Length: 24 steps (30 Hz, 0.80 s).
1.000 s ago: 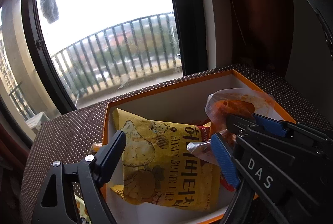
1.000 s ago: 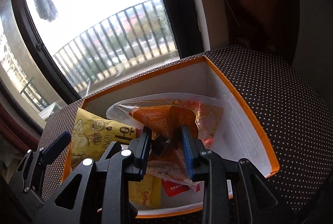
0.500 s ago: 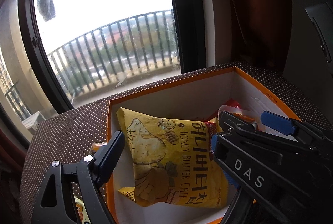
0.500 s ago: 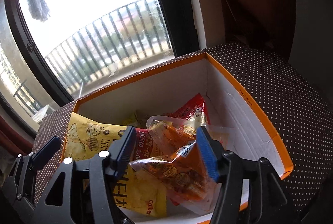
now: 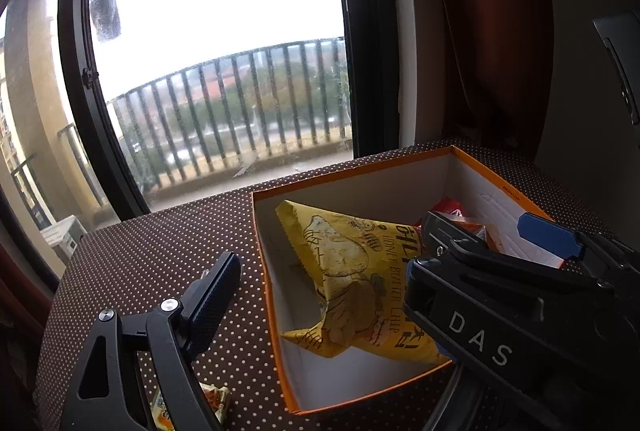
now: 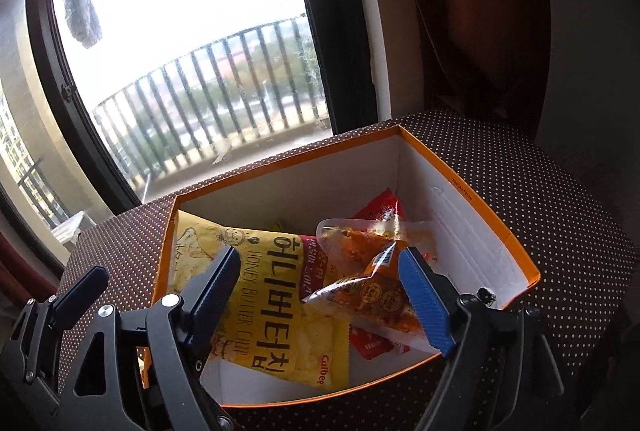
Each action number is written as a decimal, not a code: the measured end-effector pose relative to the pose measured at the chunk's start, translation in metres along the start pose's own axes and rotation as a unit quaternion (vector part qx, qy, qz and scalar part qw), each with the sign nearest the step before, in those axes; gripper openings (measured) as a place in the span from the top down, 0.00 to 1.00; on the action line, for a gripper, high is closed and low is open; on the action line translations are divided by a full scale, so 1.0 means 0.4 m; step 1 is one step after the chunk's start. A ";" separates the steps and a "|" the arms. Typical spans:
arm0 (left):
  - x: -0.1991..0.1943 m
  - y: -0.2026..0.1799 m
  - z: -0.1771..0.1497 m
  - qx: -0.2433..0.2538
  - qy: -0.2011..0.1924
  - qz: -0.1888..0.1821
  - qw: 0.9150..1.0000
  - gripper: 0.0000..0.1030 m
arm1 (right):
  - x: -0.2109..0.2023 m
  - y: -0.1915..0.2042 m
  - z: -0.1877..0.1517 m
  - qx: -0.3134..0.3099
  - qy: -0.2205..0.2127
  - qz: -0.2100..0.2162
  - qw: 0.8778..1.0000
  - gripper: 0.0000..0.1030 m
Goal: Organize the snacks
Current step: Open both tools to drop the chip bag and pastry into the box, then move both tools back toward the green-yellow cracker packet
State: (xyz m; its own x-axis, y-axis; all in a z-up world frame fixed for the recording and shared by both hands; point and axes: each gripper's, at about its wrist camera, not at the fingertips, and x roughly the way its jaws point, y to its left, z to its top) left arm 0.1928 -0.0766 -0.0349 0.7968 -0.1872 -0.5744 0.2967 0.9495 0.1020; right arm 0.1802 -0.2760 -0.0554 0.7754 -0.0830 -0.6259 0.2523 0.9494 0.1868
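Orange-rimmed box (image 6: 472, 191) now holds the clear orange snack pouch (image 6: 360, 283), lying loose on the yellow Honey Butter Chip bag (image 6: 264, 295) between the right gripper (image 6: 320, 295) fingers, jaws just opened wide to release; left gripper (image 5: 320, 291) wide, empty.

Bright window (image 5: 224, 43), balcony railing (image 5: 240, 111), brown curtain (image 5: 492, 31), dotted tabletop (image 5: 160, 251)
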 end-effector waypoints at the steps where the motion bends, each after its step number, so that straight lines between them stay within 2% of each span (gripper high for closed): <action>1: -0.008 0.003 -0.002 0.000 -0.002 -0.001 1.000 0.16 | -0.010 0.007 -0.005 -0.002 -0.002 -0.004 1.000 0.18; 11: -0.100 0.055 -0.036 -0.020 -0.023 -0.008 1.000 0.14 | -0.112 0.096 -0.044 -0.021 -0.034 -0.014 0.999 0.18; 24: -0.169 0.157 -0.076 -0.035 -0.043 0.013 0.998 0.11 | -0.190 0.236 -0.096 -0.061 -0.069 -0.010 0.996 0.17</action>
State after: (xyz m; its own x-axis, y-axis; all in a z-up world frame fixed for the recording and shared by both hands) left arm 0.1416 0.0036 -0.0144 0.8470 -0.1798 -0.5002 0.2395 0.9692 0.0572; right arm 0.1228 -0.1685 -0.0194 0.8456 -0.1353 -0.5164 0.2030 0.9762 0.0767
